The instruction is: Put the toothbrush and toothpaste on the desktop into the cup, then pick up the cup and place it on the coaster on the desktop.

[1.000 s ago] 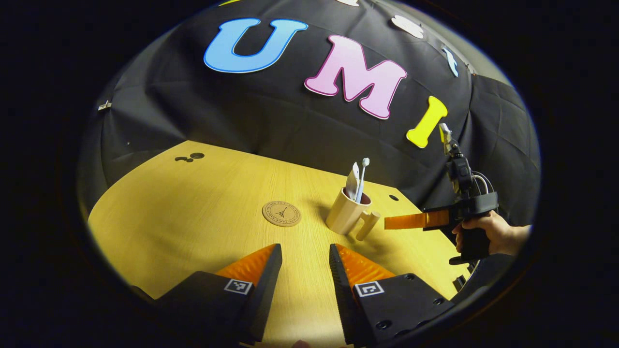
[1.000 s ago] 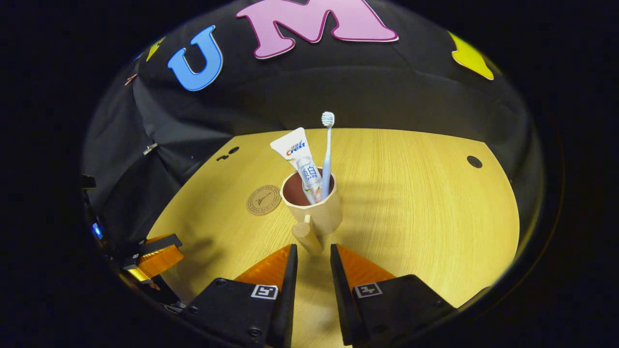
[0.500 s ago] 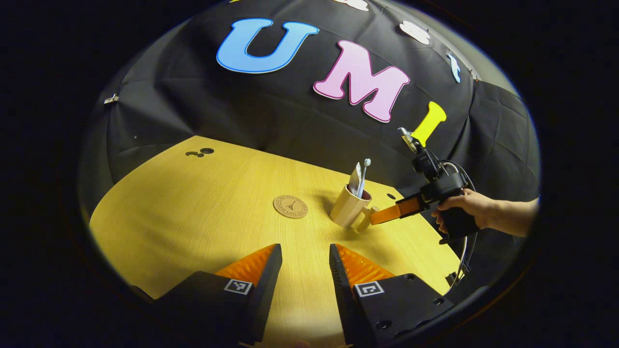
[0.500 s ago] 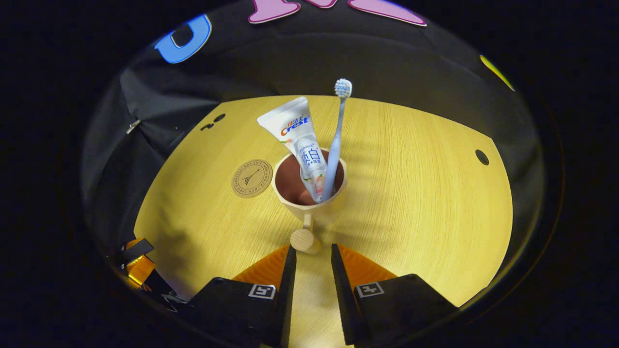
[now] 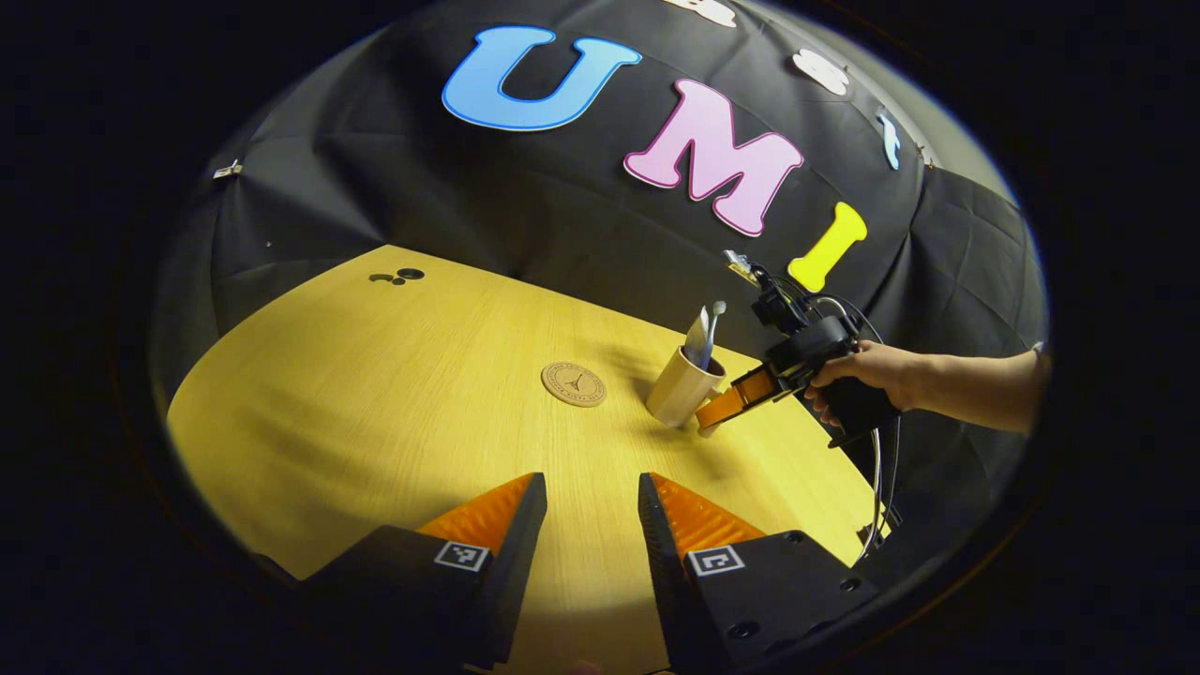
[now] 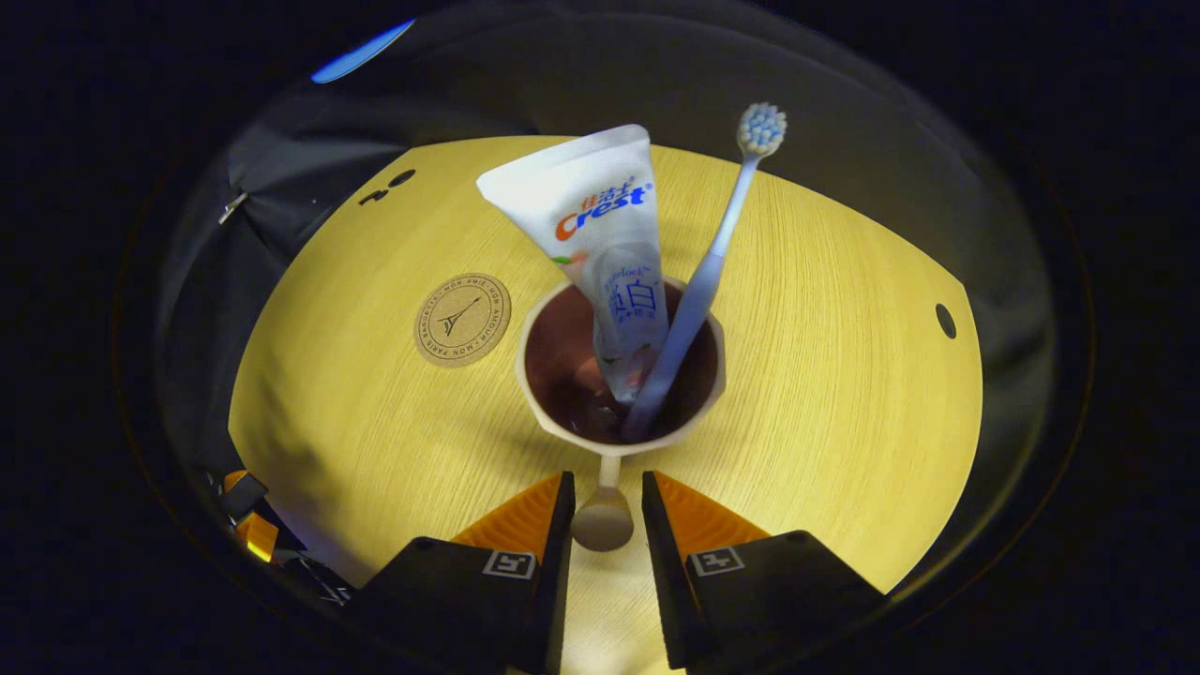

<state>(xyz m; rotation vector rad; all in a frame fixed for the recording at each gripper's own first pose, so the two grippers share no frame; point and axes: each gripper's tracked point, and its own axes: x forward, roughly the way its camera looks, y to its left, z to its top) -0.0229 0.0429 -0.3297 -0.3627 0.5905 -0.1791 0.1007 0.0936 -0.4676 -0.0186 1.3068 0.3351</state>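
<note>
Your desktop (image 6: 844, 394) carries one cup (image 6: 619, 375), one coaster (image 6: 462, 320), one toothpaste tube (image 6: 600, 225) and one toothbrush (image 6: 712, 272). In the right gripper view the cup sits at centre, with the coaster apart from it at 10 o'clock. Tube and brush both stand inside the cup, leaning on its rim, so I judge the loading done and the lift to the coaster as what remains.

Your right gripper (image 6: 605, 497) has the cup's handle knob (image 6: 603, 525) between its fingers at 6 o'clock. The gap is narrow, but I cannot tell whether both pads press the knob yet. Your left gripper (image 5: 586, 497) hangs over bare desktop with a moderate gap, holding nothing, well apart from the cup at 2 o'clock, likely parked to keep out of the way.
</note>
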